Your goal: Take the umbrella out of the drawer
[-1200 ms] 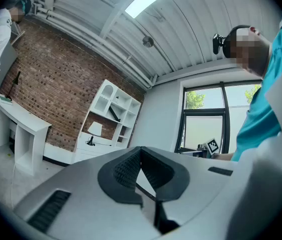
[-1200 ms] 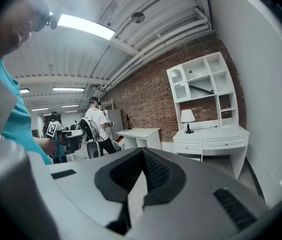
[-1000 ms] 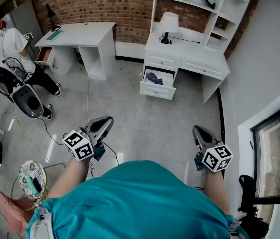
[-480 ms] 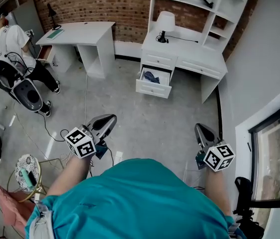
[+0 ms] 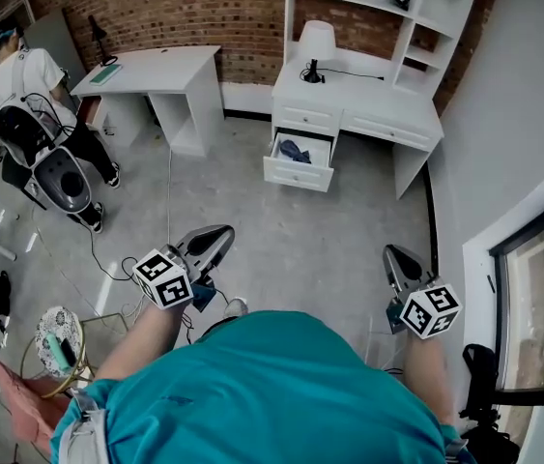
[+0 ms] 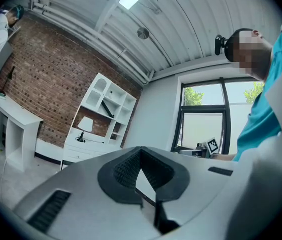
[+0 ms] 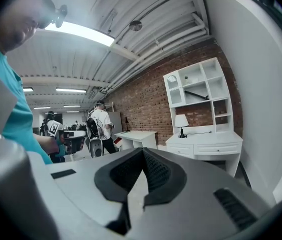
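A white desk with a hutch stands against the brick wall. Its left drawer is pulled open, and a dark blue folded umbrella lies inside. My left gripper is held level over the grey floor, well short of the drawer, shut and empty; in the left gripper view its pads meet. My right gripper is further right, also far from the desk, shut with nothing held. The desk shows small in the right gripper view.
A second white desk stands at the left. A person with a backpack is beside a grey machine. Cables trail over the floor at my left. A window lines the right wall.
Both grippers have been carried a little forward toward the desk, and a shoe now shows below them. The jaws stayed shut. The person at the left shifted slightly.
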A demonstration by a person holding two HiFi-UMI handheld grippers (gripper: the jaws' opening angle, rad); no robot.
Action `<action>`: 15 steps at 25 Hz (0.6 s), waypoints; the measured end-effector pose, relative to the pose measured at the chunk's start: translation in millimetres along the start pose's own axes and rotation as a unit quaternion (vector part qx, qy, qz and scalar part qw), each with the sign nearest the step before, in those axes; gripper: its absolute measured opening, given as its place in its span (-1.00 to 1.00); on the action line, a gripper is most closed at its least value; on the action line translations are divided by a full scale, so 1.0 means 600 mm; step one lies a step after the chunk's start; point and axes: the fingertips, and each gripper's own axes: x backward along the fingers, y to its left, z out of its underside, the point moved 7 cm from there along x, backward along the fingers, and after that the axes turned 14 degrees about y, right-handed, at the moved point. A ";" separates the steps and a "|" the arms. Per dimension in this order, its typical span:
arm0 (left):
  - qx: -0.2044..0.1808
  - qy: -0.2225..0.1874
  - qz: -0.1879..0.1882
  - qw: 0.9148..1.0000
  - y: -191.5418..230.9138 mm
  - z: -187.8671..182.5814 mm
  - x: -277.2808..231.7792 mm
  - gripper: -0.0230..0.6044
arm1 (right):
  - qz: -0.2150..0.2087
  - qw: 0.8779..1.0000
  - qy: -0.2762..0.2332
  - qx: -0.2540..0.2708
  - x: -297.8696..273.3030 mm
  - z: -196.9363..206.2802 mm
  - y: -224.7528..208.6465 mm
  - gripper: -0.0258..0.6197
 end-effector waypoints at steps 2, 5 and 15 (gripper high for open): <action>0.003 0.002 0.003 1.000 0.014 -0.005 -0.012 -0.88 | 0.001 1.000 0.003 -0.004 -0.013 -0.004 -0.007 -0.85; 0.007 0.006 0.011 1.000 0.048 -0.014 -0.036 -0.88 | 0.003 1.000 0.010 -0.007 -0.043 -0.019 -0.020 -0.85; 0.014 0.008 0.054 0.998 0.315 -0.066 -0.139 -0.88 | 0.040 0.999 0.005 -0.015 -0.256 -0.127 -0.074 -0.85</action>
